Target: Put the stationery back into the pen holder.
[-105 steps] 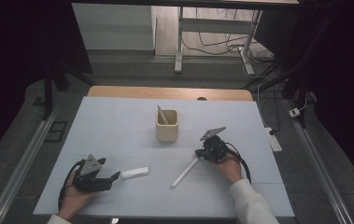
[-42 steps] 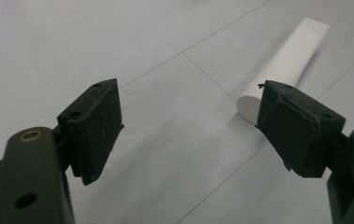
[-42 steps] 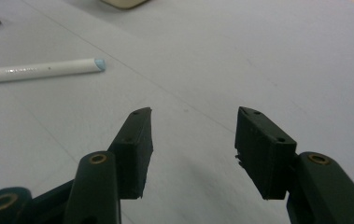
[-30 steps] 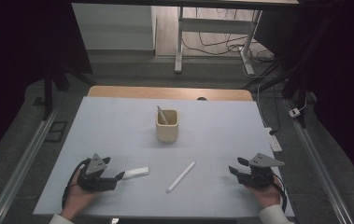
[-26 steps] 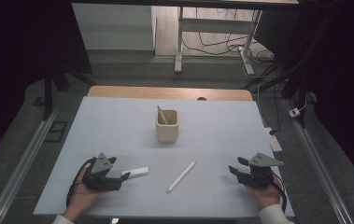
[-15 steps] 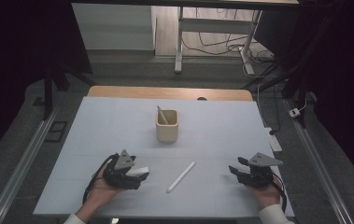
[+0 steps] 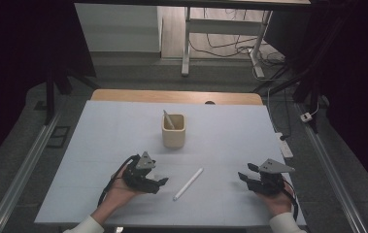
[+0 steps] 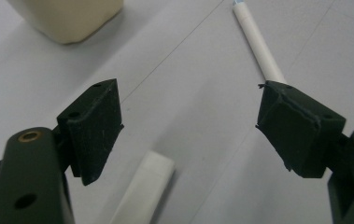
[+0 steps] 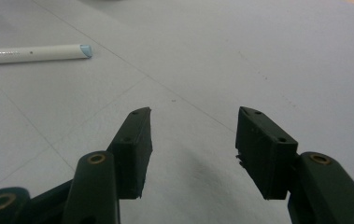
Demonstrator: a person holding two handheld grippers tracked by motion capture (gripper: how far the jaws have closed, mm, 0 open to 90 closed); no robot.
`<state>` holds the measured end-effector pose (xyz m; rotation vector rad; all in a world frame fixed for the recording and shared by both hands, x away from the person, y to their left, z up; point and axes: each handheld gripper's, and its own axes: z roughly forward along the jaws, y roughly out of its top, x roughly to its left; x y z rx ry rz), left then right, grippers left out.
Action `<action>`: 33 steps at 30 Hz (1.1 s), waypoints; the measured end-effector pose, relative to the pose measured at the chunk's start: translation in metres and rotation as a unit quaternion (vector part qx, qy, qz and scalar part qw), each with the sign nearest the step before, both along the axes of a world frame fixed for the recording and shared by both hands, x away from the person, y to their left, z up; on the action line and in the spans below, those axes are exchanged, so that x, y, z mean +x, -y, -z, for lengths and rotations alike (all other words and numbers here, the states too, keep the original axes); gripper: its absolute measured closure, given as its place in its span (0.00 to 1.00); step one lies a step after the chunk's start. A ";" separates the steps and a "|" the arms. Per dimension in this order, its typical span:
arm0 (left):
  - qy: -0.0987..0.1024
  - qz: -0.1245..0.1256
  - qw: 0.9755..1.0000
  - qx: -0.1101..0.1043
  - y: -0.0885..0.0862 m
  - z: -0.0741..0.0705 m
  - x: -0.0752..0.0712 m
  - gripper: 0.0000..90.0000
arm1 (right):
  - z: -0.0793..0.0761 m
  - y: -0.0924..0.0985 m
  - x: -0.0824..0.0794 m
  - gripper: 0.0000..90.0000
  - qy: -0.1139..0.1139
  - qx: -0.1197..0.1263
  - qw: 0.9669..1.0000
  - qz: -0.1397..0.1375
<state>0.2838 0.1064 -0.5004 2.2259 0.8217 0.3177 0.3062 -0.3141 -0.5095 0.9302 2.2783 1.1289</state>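
Note:
My left gripper sits low over the table's front left, jaws open wide and aimed right. In the left gripper view a short white cap-like piece lies on the table between the open jaws of the left gripper, touching neither pad. A white pen with a light blue tip lies flat just right of that gripper, also seen as the pen and the pen. My right gripper rests at the front right, open and with nothing between the jaws of the right gripper.
A cream square cup holding a white stick stands mid-table, behind the pen; the cup shows at the top of the left gripper view. The pale blue table ends at a wooden strip at the back.
The left gripper has slid right along the table until its open jaws straddle the short white piece. The right gripper, earlier at the pen, has stayed still at the front right.

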 end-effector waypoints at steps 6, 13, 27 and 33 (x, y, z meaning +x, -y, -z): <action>-0.003 0.014 1.000 0.004 0.013 -0.006 0.007 0.24 | 0.000 -0.001 -0.001 0.50 0.003 0.006 1.000 -0.011; -0.010 0.035 0.999 0.009 0.028 -0.009 0.011 0.24 | 0.000 -0.001 -0.001 0.49 0.002 0.009 1.000 -0.014; -0.021 0.050 0.998 0.017 0.054 -0.010 0.020 0.25 | 0.001 -0.002 0.000 0.49 -0.001 0.003 1.000 -0.013; -0.029 0.057 0.998 0.022 0.073 -0.010 0.026 0.26 | 0.001 -0.002 0.001 0.49 -0.002 -0.001 1.000 -0.008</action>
